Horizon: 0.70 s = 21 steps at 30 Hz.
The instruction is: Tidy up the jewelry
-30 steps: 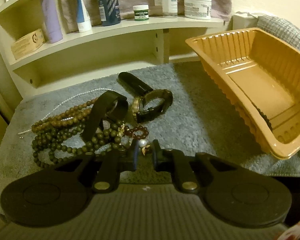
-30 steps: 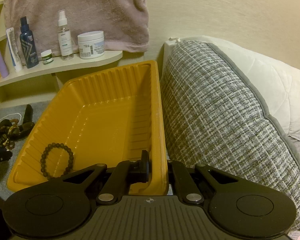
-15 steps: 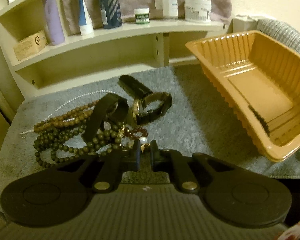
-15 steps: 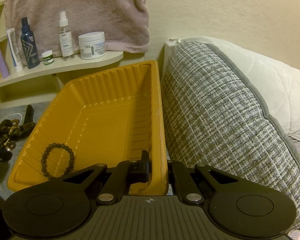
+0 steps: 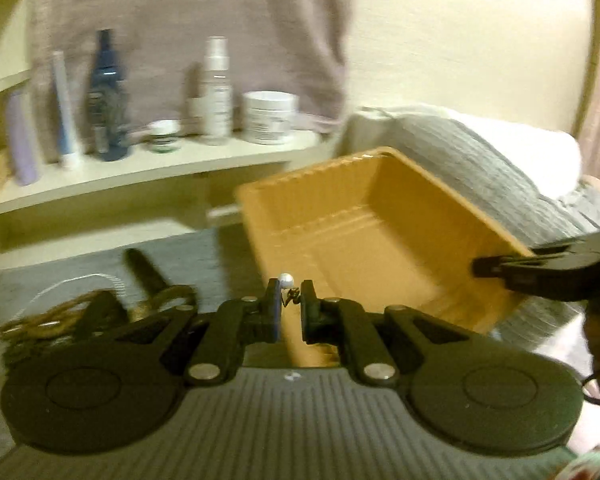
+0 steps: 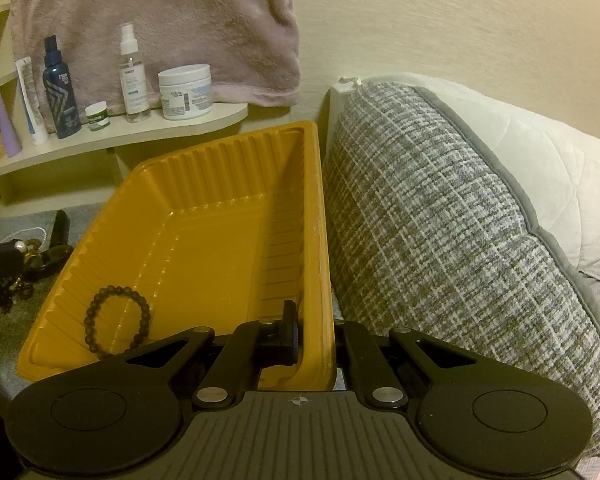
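Note:
My left gripper (image 5: 291, 302) is shut on a small pearl earring (image 5: 286, 280), whose pearl sticks up between the fingertips, held in the air in front of the orange tray (image 5: 364, 184). The rest of the jewelry pile (image 5: 60, 320), with bead strands, watches and a thin white chain, lies on the grey mat at the lower left. My right gripper (image 6: 314, 330) is shut on the orange tray's near right rim (image 6: 320, 240) and holds the tray tilted. A dark bead bracelet (image 6: 116, 320) lies inside the tray, near its front left corner.
A curved shelf (image 6: 148, 132) behind the tray carries bottles, tubes and jars, and a pink towel (image 6: 160, 20) hangs above it. A grey woven cushion (image 6: 460, 240) presses against the tray's right side. The grey mat (image 5: 204, 256) covers the surface.
My left gripper rose off the jewelry pile with the pearl earring and swung right toward the tray, so its view is blurred. The right gripper and tray stayed put.

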Tool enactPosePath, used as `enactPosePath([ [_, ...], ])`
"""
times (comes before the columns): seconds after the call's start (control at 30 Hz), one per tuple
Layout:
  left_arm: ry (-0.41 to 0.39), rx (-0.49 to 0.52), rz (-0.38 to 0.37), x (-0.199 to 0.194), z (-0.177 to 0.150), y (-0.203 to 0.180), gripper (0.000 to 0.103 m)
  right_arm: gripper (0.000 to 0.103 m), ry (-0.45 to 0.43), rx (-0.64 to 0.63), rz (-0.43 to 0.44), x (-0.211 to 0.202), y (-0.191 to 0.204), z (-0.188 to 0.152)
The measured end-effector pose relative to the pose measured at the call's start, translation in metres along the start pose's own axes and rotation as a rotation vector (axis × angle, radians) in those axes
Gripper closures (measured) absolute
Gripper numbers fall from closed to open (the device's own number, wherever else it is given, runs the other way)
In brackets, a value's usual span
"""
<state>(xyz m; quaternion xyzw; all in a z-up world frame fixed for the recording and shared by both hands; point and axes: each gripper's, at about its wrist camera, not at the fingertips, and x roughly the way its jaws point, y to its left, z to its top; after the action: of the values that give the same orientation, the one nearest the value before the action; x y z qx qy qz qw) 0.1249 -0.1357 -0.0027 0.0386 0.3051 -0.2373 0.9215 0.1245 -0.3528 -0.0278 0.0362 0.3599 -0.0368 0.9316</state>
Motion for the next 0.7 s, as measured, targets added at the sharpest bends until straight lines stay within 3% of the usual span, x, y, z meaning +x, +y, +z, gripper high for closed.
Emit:
enactPosePath([
  [0.2,0.047,0.045,-0.069,0.014,-0.009,-0.021,0.093,0.099,0.004,0.004,0.003,-0.001,0.000,-0.002],
  [0.27,0.044,0.052,-0.067,0.013,-0.011,-0.022,0.074,0.099,0.004,0.005,0.003,0.000,0.001,-0.002],
  [0.43,0.019,0.068,0.009,0.000,-0.017,-0.011,0.074,0.099,0.004,0.004,0.003,-0.001,0.000,-0.002],
  [0.7,0.077,0.004,0.200,-0.002,-0.042,0.040,0.074,0.099,0.006,0.005,0.000,0.000,0.000,-0.001],
])
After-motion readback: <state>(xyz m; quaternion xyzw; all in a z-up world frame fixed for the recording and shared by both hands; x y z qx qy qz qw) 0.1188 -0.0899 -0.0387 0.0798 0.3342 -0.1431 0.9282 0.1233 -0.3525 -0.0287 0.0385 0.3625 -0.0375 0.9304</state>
